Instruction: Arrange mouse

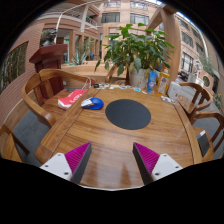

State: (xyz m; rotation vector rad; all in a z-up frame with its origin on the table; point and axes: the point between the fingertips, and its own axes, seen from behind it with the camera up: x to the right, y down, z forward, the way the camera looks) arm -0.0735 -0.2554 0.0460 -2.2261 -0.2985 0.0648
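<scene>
A blue and white mouse (92, 102) lies on the wooden table (110, 140), to the left of a round black mouse mat (128, 113). My gripper (112, 160) is open and empty, its two fingers (78, 158) with magenta pads spread wide over the table's near part. The mouse and the mat are well beyond the fingers, the mouse ahead to the left, the mat straight ahead.
A red and white object (72, 98) lies left of the mouse. A potted green plant (135, 50) and bottles (155, 80) stand at the table's far side. Wooden chairs (40, 90) stand around the table, with a building behind.
</scene>
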